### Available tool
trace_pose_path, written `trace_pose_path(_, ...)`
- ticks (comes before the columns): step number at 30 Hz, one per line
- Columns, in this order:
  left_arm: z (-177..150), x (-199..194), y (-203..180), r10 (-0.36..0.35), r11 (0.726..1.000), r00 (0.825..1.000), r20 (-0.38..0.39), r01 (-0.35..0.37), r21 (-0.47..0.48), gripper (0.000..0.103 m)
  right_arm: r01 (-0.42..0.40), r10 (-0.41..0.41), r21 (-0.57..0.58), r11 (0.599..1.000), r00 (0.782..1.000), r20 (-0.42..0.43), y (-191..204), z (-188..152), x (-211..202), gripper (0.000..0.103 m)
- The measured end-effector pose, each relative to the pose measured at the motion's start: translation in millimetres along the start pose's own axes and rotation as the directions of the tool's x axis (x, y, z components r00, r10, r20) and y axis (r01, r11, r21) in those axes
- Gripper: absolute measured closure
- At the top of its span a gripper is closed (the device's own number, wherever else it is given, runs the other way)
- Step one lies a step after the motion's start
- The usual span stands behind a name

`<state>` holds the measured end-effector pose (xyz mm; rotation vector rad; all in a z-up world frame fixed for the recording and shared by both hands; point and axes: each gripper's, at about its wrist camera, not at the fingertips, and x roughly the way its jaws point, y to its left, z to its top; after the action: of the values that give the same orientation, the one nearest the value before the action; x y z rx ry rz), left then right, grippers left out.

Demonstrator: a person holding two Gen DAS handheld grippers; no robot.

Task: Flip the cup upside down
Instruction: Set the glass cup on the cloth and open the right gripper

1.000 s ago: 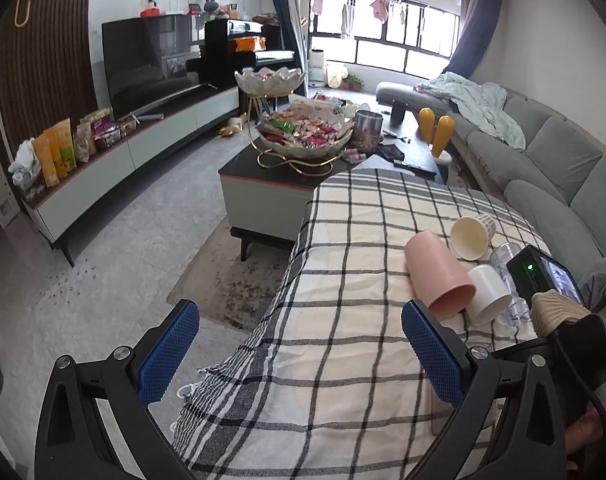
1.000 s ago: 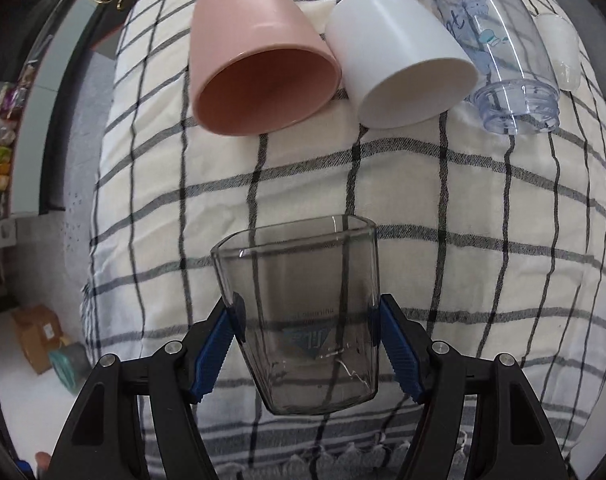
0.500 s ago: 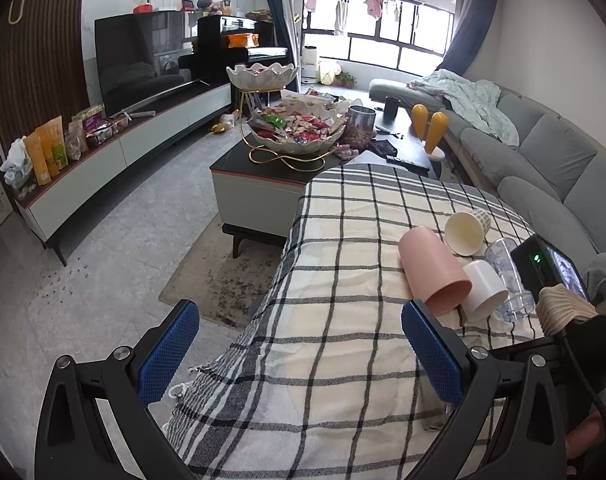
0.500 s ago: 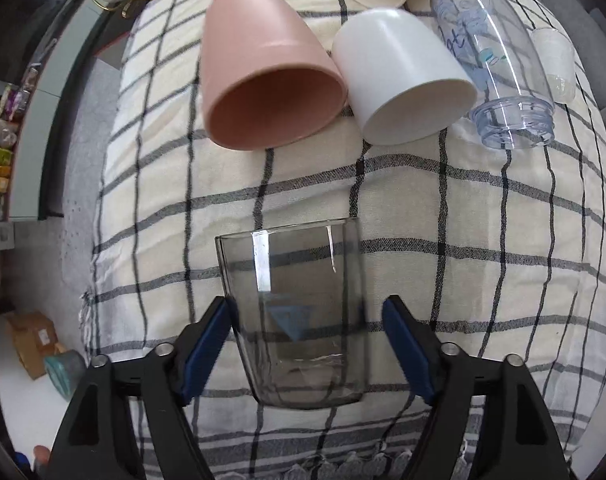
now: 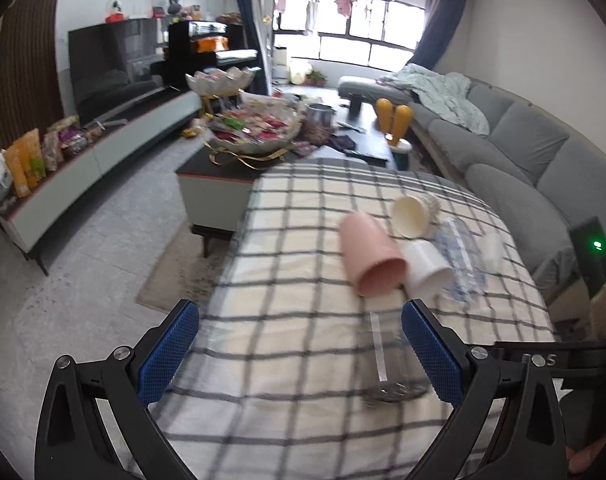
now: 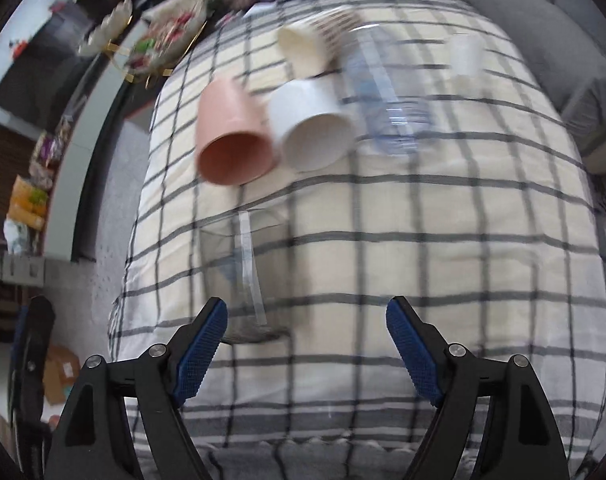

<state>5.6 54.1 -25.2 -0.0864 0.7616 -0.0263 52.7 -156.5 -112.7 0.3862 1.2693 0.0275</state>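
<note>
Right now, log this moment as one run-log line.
clear cup: standing on checked cloth, released | right gripper: open, empty | left gripper: open, empty | pink cup: on side

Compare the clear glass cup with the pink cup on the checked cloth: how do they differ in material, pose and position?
The clear glass cup is see-through and stands on end; the pink cup is opaque and lies on its side, mouth toward the camera. The glass cup stands alone near the cloth's front edge, while the pink cup lies farther back, against a white cup. Both rest on the checked cloth, and neither gripper holds them.
</note>
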Motion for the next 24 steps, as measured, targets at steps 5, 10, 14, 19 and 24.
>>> trace_pose_path(5, -20.4, 0.2, -39.0, -0.015, 0.999, 0.998, 0.067, 0.012, 0.045, 0.000, 0.078, -0.084, 0.040, 0.996, 0.982, 0.167, -42.2, -20.1, -26.0, 0.020)
trace_pose_path(10, -38.5, 5.4, -60.3, 0.019, 0.999, 0.986, 0.165, -0.025, 0.030, 0.000, 0.114, -0.128, 0.062, 0.992, 0.942, 0.312, -69.5, -30.0, -52.2, 0.020)
trace_pose_path(14, -46.4, 12.3, -69.4, 0.028, 0.998, 0.981, 0.194, -0.039, 0.055, 0.000, 0.155, -0.158, 0.038, 0.987, 0.908, 0.387, -70.9, -35.0, -61.0, 0.015)
trace_pose_path(19, -61.4, 30.6, -82.8, -0.016, 0.989, 0.988, 0.155, -0.007, 0.147, 0.000, 0.161, -0.156, 0.020, 0.987, 0.909, 0.387, -72.0, -34.9, -54.4, 0.015)
trace_pose_path(24, -66.1, 51.4, -71.9, 0.043, 0.996, 0.993, 0.112, -0.052, 0.078, 0.000, 0.154, -0.153, 0.028, 0.988, 0.913, 0.379, -77.0, -31.8, -47.4, 0.015)
